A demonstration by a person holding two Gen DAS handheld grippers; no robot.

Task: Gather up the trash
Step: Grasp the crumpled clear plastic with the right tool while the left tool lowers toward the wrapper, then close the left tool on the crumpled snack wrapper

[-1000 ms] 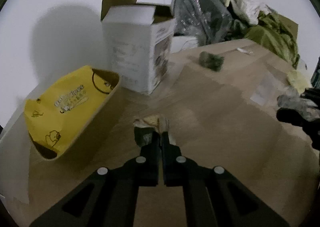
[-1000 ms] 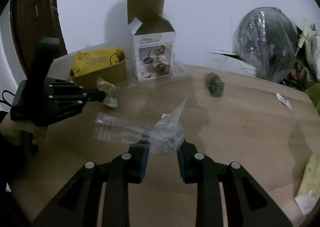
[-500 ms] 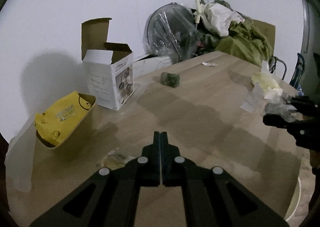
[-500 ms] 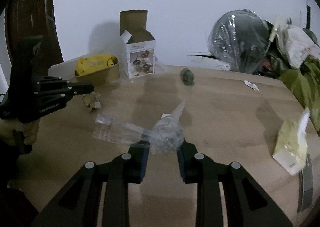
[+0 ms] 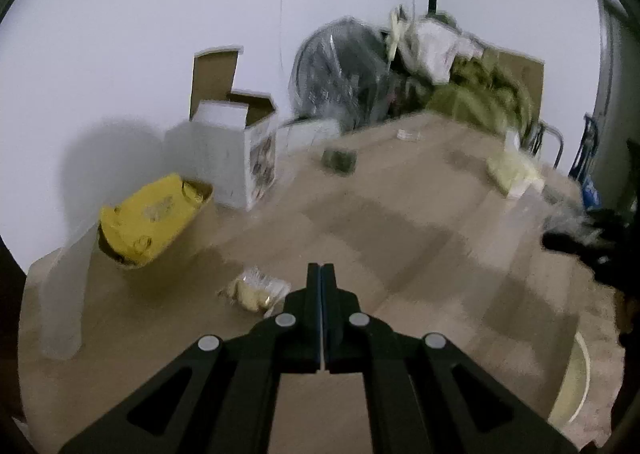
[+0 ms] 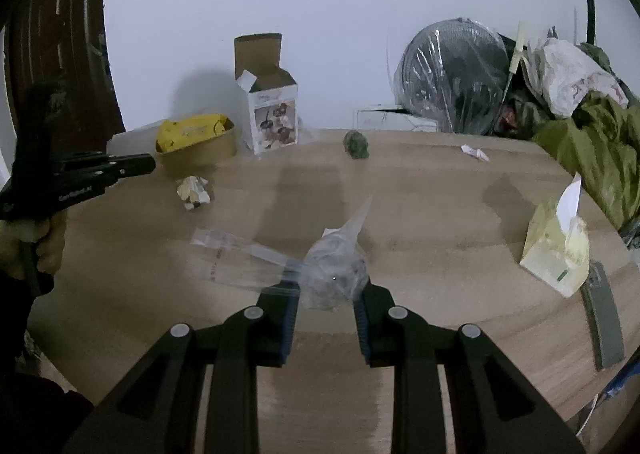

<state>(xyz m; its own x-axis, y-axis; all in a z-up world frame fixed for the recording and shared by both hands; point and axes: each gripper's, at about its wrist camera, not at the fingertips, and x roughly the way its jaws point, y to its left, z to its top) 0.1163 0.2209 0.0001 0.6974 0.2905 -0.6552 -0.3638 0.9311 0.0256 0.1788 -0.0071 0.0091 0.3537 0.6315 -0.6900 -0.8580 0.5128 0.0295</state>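
One crumpled wrapper (image 5: 256, 290) is now released onto the table (image 5: 420, 254) | left gripper (image 5: 321, 274) pressed together, empty, drawn back | right gripper (image 6: 326, 294) pinching a plastic bag (image 6: 334, 274) | wrapper is still uncollected.

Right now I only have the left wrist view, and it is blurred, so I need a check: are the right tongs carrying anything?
Observer: Yes. The right tongs are shut on a crumpled clear plastic bag, with one strip trailing to the left.
Operator: And the wrapper beside my tongs, is it lying free?
Observer: It is. The crumpled wrapper lies on the table, apart from the left tongs, which are shut with nothing between them.
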